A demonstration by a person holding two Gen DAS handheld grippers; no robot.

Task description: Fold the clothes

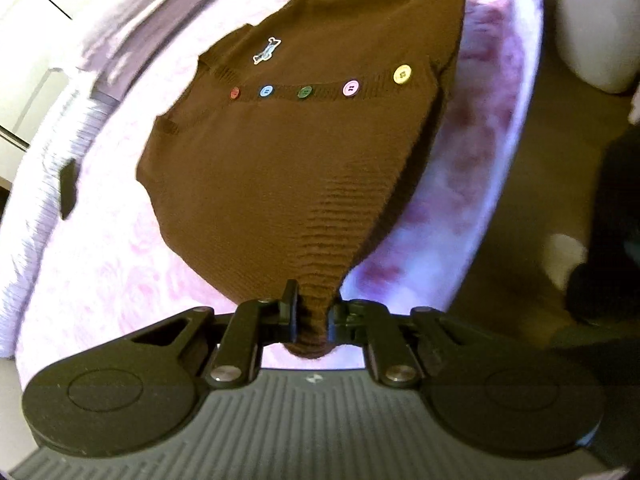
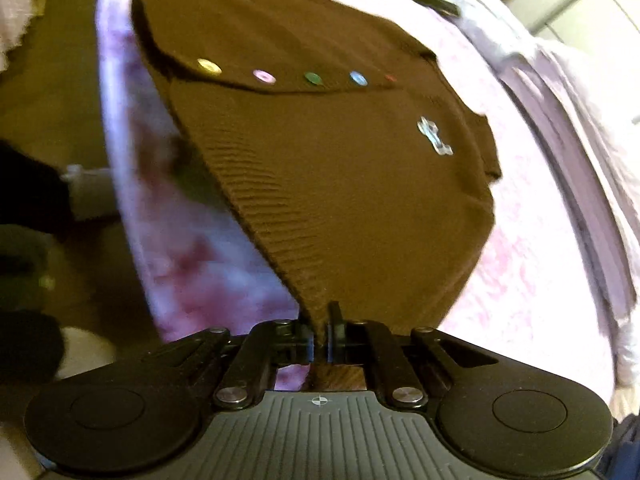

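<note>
At the bottom centre of the left wrist view, the left gripper (image 1: 313, 316) has its jaws pinched narrow on a bunched corner of the brown cardigan's (image 1: 304, 152) ribbed hem; a small fold of knit pokes out below the jaws. In the right wrist view the right gripper (image 2: 320, 334) is likewise clamped almost closed at bottom centre on the other hem corner, with a strip of brown knit showing beneath its jaws.

From each grip the ribbed hem stretches away and upward in the frame, and the cardigan fans out over the pink floral bedspread (image 1: 100, 280). Its front faces up, with a row of coloured buttons (image 1: 351, 88) running across the middle of each view: yellow, pink, green, blue, red. A small white embroidered patch (image 1: 267, 50) sits on the chest, above the row in the left view, lower right of it in the right view.

At the top right of the left view the right gripper appears at the far hem corner. Beyond the bed edge lies brown floor (image 2: 52, 92).
</note>
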